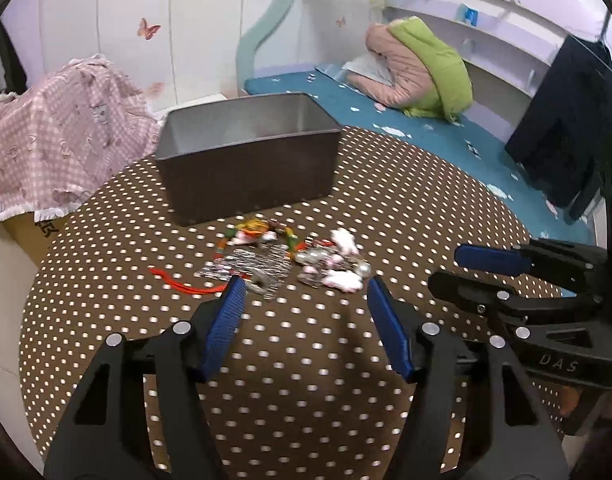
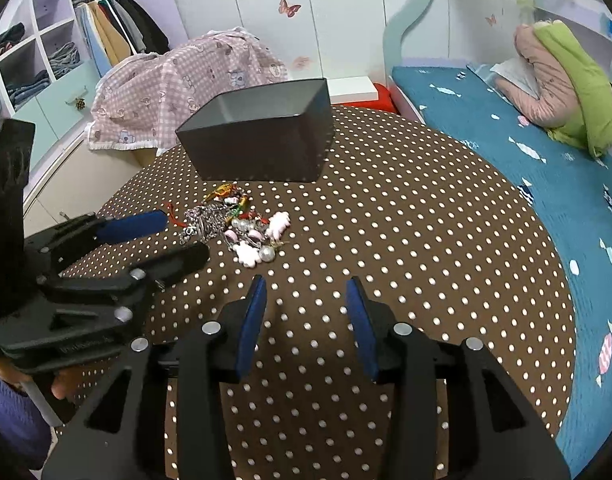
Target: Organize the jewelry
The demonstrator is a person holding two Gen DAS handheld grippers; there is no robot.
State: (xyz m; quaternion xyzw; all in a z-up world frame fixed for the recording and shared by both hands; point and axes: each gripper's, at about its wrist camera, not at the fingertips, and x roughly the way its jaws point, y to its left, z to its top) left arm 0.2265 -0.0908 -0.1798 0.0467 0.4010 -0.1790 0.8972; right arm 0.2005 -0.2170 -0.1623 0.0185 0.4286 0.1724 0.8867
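Lying just beyond left hand-held gripper [image 1: 304,290]: jewelry pile [image 1: 290,260].

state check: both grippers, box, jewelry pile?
left gripper: open, empty, just short of the pile
right gripper: open, empty, above the bare tablecloth
gray box: upright, no lid on it, inside looks empty as far as visible
jewelry pile: tangled heap on the tablecloth in front of the box, none in the box
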